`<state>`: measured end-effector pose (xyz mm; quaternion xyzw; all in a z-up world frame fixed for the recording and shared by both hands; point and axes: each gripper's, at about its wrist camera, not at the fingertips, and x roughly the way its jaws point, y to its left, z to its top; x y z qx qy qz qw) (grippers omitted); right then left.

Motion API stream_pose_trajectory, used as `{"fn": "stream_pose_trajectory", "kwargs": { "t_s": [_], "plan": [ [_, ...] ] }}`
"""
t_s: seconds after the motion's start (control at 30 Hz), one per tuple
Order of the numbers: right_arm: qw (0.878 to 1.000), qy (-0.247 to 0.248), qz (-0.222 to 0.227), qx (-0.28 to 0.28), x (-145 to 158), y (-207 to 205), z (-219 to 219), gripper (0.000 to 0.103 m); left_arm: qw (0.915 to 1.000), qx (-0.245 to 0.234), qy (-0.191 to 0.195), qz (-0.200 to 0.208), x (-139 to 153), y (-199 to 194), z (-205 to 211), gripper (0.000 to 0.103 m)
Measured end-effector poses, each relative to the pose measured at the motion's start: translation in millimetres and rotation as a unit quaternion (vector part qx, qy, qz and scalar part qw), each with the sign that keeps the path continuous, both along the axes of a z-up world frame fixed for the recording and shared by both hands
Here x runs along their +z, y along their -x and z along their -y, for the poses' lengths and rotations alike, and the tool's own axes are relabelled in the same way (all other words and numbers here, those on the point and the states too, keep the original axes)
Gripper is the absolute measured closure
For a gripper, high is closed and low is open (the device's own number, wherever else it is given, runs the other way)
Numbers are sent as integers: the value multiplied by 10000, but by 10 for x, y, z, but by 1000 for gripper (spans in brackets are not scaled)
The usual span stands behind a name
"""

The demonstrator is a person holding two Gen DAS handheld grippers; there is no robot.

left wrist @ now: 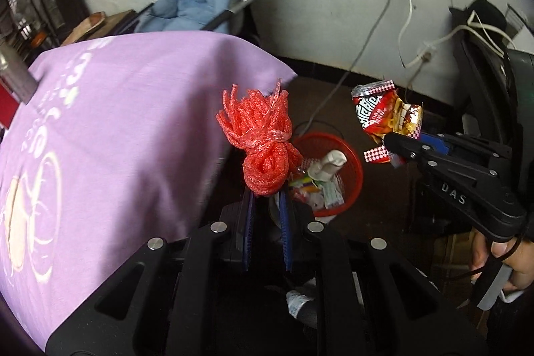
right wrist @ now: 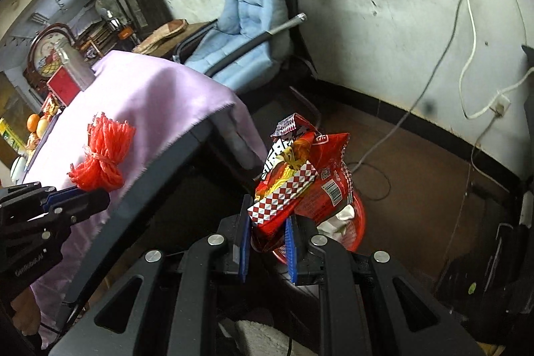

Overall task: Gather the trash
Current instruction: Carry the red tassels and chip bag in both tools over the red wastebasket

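Both claws loaded, held above the round red mesh plastic basket [left wrist: 350,165] on the dark floor.

Left claw [left wrist: 267,199] is clamped on a bundled red foam fruit net [left wrist: 265,139], tied at the waist with clear strip; the net sits up and left of the basket. Right claw [right wrist: 267,232] is pinched on a crumpled red noodle wrapper with checkered edge [right wrist: 300,186], right over the basket. Basket already holds white paper and small scraps. Left of the basket, the surface under a lilac printed cloth [left wrist: 116,129]. Beyond the basket, a black office chair with pale blue padded cushion [right wrist: 247,32] against the whitewashed wall.
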<state>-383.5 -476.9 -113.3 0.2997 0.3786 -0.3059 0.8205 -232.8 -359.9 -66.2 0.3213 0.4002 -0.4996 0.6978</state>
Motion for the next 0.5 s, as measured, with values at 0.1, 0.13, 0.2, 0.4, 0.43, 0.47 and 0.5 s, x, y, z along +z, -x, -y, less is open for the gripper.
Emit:
{"fn": "stream_pose_trajectory", "kwargs": {
  "t_s": [0.1,0.13,0.2,0.4,0.43,0.47,0.5],
  "plan": [
    [9999,-134,-84,-66,-146,56,54,85,9997,-172,-163,-14,-132,95,128,87],
    [9997,-186,-114,-94,-205,73,76,85,9994,-239,-230,-28,-193,134,177,87],
    [9994,-279,-164,-154,-306,97,129,85,9988,-342,-345,-66,-307,190,256,87],
    [9966,-586,-451,-369,-682,203,324,85,9956,-550,-686,-316,-726,240,536,87],
    [9961,-632,-483,-392,-737,215,347,85,9948,-563,-772,-366,-817,233,595,87],
    [9955,-670,-516,-416,-795,227,368,85,9937,-587,-858,-418,-912,229,648,87],
    [9950,-706,-556,-437,-850,232,387,85,9924,-611,-947,-490,-1012,223,703,87]
  ]
}}
